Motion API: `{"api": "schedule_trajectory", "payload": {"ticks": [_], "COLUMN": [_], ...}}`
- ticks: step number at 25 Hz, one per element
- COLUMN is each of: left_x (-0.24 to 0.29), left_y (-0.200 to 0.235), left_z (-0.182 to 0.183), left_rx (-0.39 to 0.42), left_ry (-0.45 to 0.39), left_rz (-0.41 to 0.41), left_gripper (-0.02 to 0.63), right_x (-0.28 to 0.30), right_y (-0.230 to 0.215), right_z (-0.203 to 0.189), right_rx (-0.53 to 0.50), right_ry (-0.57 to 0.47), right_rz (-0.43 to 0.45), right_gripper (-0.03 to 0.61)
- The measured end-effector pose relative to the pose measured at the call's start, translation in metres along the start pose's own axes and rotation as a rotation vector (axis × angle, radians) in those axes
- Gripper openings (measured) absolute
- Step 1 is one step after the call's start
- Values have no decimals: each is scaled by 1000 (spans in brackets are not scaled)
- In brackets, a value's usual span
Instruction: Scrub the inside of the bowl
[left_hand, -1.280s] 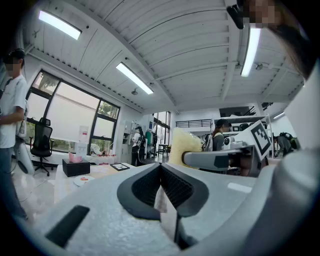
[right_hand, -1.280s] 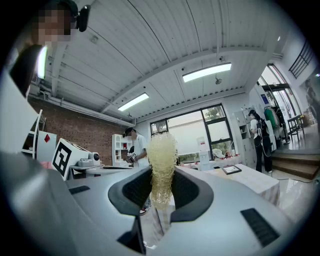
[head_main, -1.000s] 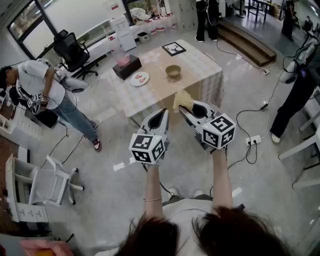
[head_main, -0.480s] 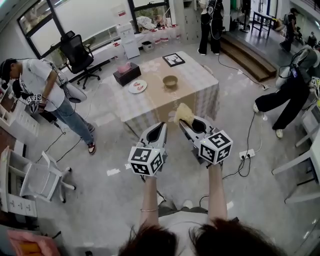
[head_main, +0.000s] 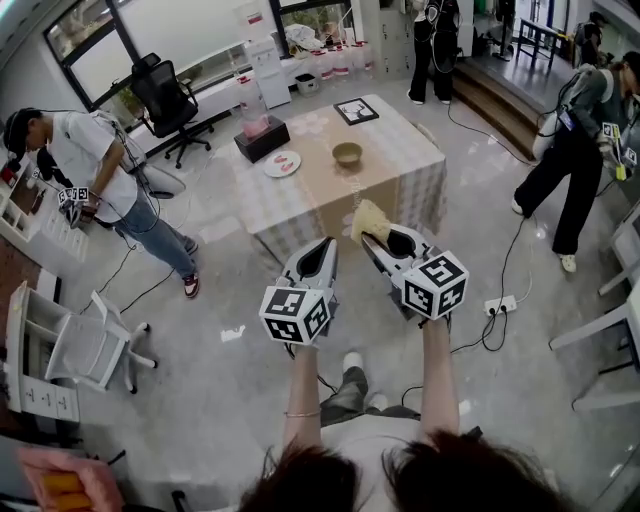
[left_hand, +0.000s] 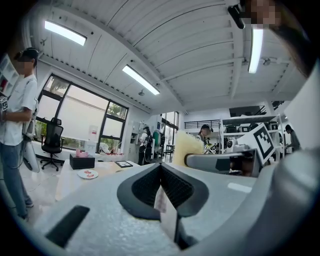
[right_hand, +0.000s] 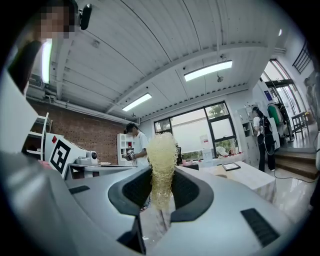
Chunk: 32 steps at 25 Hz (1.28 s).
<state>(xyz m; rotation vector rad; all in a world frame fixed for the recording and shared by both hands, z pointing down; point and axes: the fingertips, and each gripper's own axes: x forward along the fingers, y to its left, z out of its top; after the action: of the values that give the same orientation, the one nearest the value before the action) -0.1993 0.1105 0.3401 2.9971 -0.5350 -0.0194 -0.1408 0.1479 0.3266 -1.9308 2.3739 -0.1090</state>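
While both are held over the floor short of the counter's (head_main: 400, 150) near edge, the left tongs (head_main: 327, 244) are pressed together on nothing and the right tongs (head_main: 367, 236) pinch a pale yellow mesh scrubber (head_main: 368, 216). The bowl (head_main: 347, 153) sits near the counter's middle, well apart from both, with a plate (head_main: 281, 163) toward the left edge.

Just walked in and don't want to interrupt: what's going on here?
A person stands short of the table, a gripper in each hand. The right gripper is clamped on a yellow mesh scrubber; the left gripper is shut and empty. The bowl sits on the table, untouched; scrubbing has not started.
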Motion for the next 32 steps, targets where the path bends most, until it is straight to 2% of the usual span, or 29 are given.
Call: {"api": "schedule_trajectory", "payload": {"ticks": [6,17,32], "left_x": [29,93,153], "left_y": [14,52,107], "left_z": [-4,0,4], "left_rx": [-9,-3,-24], "left_ry": [7,24,26], "left_rz": [-11,-67,-125], "left_gripper": [11,11,11], "right_x": [16,60,114], "right_y": [-21,-78,-125], "right_z": [-4,-2,-4], "right_rx": [-1,21,22], "right_ry": [17,14,36], "right_rz": [1,-63,-116], "right_gripper": [95,95,95]}}
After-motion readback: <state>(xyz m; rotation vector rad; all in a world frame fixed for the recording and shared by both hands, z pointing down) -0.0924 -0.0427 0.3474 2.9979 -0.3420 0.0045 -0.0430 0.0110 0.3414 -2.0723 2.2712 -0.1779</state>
